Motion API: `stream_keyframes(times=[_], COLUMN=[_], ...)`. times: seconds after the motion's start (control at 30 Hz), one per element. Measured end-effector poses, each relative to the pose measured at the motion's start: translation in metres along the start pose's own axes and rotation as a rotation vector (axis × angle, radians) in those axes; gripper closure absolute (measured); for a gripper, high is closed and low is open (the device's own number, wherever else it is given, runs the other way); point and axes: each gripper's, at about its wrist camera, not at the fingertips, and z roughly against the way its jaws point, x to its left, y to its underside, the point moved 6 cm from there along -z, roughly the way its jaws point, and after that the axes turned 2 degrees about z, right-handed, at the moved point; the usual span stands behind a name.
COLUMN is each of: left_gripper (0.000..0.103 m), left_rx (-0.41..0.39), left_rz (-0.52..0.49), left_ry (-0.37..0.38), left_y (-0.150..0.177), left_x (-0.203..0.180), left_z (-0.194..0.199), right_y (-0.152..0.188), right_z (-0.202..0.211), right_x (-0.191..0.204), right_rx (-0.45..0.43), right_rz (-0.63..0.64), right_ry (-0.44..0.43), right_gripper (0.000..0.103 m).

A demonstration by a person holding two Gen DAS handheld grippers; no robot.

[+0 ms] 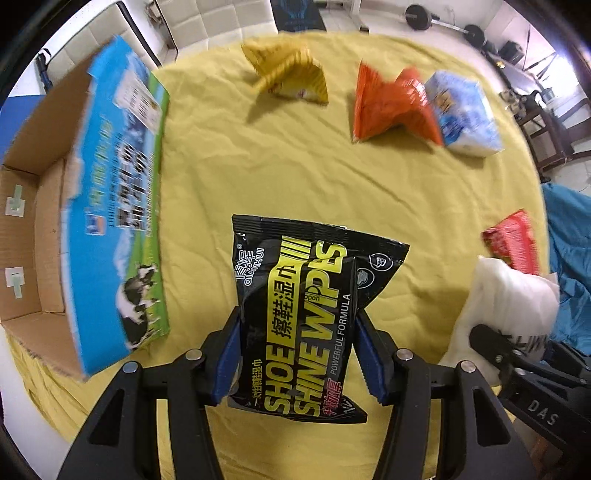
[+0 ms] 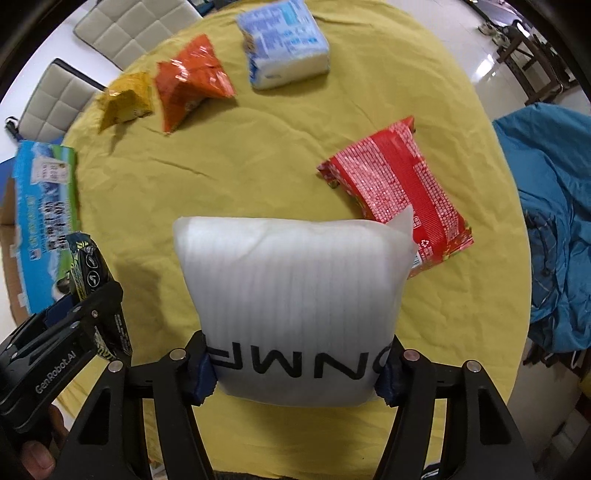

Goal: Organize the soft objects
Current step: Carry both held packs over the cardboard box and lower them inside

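Note:
My left gripper is shut on a black and yellow shoe shine wipes pack, held above the yellow tablecloth. My right gripper is shut on a white padded pouch with black letters; it also shows in the left wrist view. The left gripper with its pack appears at the left of the right wrist view. An open cardboard box with a blue cow-printed flap lies at the left.
On the cloth lie a yellow snack bag, an orange snack bag, a blue and white tissue pack and a red packet. White chairs stand behind. Blue fabric lies at the right.

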Motion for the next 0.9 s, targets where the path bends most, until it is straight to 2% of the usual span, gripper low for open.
stream_keyframes(times=[0.2, 0.47, 0.67, 0.8, 0.9], left_gripper=[0.049, 0.049, 0.049, 0.049, 0.049], left_rx=[-0.081, -0.178, -0.237, -0.272, -0.260], left_rz=[0.010, 0.025, 0.054, 0.059, 0.090], left_ry=[0.056, 0.119, 0.150, 0.138, 0.149], left_y=[0.014, -0.007, -0.020, -0.035, -0.050], left_x=[0.016, 0.039, 0.104, 0.155, 0.199], left_z=[0.053, 0.133, 0.175, 0.187, 0.184], right_y=[0.011, 0.016, 0.012, 0.003, -0.005], right_z=[0.044, 0.119, 0.155, 0.157, 0.151], right_x=[0.020, 0.080, 0.163, 0.230, 0.277], right_rx=[-0.055, -0.153, -0.211, -0.225, -0.222], right_rz=[0.039, 0.131, 0.202, 0.257, 0.287], right_ry=[-0.057, -0.130, -0.169, -0.173, -0.175], right_gripper=[0.035, 0.035, 0.035, 0.035, 0.035])
